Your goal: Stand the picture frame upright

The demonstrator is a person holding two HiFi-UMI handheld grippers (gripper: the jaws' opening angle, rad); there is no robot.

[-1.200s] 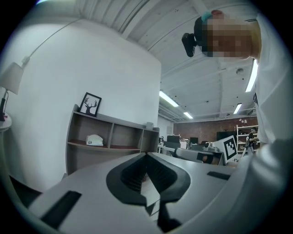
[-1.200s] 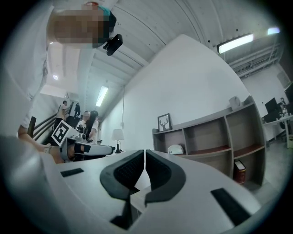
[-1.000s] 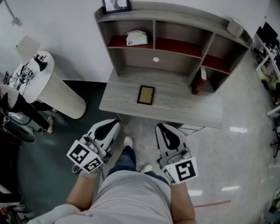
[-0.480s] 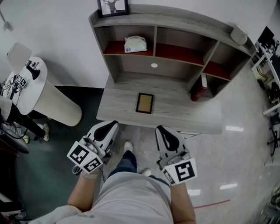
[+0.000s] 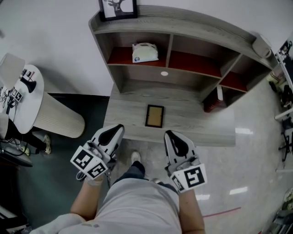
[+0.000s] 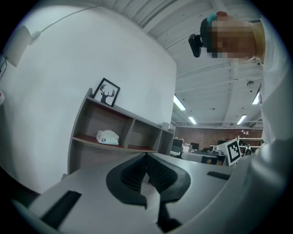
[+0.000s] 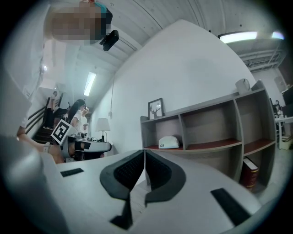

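A small dark picture frame (image 5: 154, 116) with a tan inside lies flat on the grey desk top (image 5: 192, 125), near its front edge. My left gripper (image 5: 118, 128) hangs just short of the desk's front edge, to the frame's lower left, shut and empty. My right gripper (image 5: 168, 134) is at the desk's front edge, to the frame's lower right, also shut and empty. In both gripper views the jaws meet, left gripper (image 6: 146, 156) and right gripper (image 7: 144, 151), and the flat frame is hidden behind them.
The desk carries a shelf unit (image 5: 171, 39) with a white pouch (image 5: 144, 51) in a cubby, a red book (image 5: 215, 103) leaning at the right, and an upright deer picture (image 5: 118, 8) on top. A round white side table (image 5: 27, 98) stands left. Glossy floor lies to the right.
The desk and shelf have come closer and lower in the head view as the person stepped forward. Both grippers now reach the desk's front edge, still shut.
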